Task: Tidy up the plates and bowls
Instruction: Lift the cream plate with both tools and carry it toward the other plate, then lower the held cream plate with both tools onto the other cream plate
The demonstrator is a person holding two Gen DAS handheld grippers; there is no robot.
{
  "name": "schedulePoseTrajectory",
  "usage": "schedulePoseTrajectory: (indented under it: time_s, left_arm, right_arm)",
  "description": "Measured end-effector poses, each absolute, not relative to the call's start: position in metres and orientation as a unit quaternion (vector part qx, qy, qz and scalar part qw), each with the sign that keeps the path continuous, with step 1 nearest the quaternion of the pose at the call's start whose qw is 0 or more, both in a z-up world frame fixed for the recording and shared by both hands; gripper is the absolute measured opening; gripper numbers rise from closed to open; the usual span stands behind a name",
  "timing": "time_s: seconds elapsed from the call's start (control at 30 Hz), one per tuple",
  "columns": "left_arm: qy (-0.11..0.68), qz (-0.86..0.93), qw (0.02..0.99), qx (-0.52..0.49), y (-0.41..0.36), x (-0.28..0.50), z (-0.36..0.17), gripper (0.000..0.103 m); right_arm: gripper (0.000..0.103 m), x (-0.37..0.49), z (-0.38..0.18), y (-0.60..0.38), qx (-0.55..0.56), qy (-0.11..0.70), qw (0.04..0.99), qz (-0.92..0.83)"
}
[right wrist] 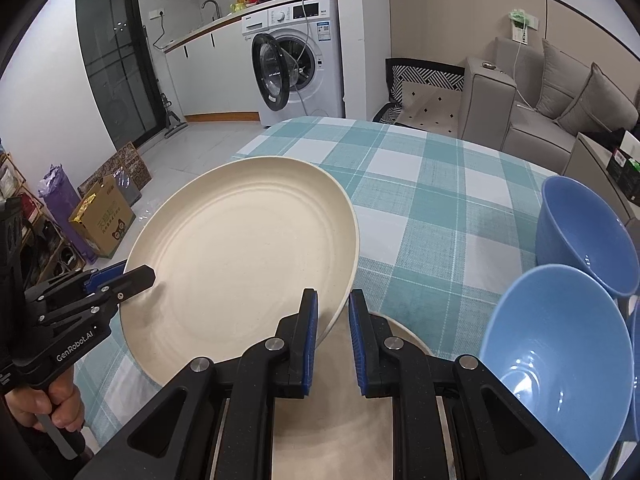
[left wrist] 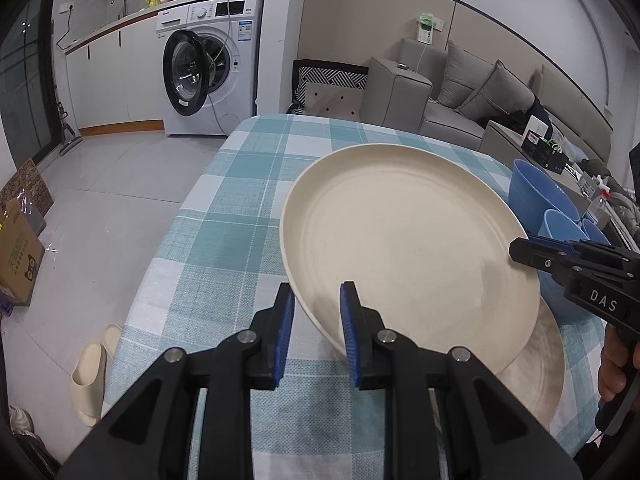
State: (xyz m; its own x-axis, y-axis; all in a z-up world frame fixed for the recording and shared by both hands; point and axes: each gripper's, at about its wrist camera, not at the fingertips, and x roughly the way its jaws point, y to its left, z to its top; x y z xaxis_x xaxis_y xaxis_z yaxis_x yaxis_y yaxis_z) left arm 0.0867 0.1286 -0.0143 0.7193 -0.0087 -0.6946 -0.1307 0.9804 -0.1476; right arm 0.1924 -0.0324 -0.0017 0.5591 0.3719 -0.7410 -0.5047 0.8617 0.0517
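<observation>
Bowls (right wrist: 560, 344) sit empty beside cream plate (right wrist: 240, 260) held aloft

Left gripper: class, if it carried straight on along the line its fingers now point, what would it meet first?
The left gripper is already clamped on the cream plate, so the plate itself; beyond it, probably the checked tablecloth, though depth is unclear.

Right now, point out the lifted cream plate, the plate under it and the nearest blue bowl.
lifted cream plate (right wrist: 240, 256): right wrist view, centre of its face.
lower plate (left wrist: 540, 364): left wrist view, exposed rim.
nearest blue bowl (right wrist: 560, 340): right wrist view, inner wall.
</observation>
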Motion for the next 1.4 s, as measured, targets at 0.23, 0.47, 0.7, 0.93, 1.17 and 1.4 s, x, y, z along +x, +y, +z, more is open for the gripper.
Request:
schedulePoseTrajectory:
  time_s: [0.23,0.47,0.7,0.93,1.17,1.4]
  left_arm:
    - [0.379,0.020,0.921,-0.086,0.117,0.084,-0.013,0.021]
    - [0.384,0.009,0.921,-0.069,0.100,0.082,-0.012,0.021]
    - [0.389,-0.003,0.920,-0.052,0.085,0.082,-0.013,0.021]
    - [0.396,-0.010,0.918,-0.039,0.074,0.082,-0.017,0.021]
    - [0.397,-0.014,0.917,-0.030,0.068,0.080,-0.017,0.021]
    - [0.399,-0.013,0.916,-0.023,0.064,0.078,-0.018,0.021]
  right_arm:
    - [0.016,0.182,0.002,-0.050,-0.076,0.396,0.883,0.242]
    - [0.017,0.172,-0.003,-0.067,-0.067,0.399,0.884,0.233]
    - [0.017,0.161,-0.010,-0.087,-0.055,0.406,0.885,0.222]
    - [0.017,0.154,-0.012,-0.099,-0.047,0.406,0.886,0.217]
    - [0.018,0.145,-0.016,-0.104,-0.047,0.406,0.887,0.213]
    - [0.018,0.135,-0.022,-0.108,-0.050,0.408,0.888,0.208]
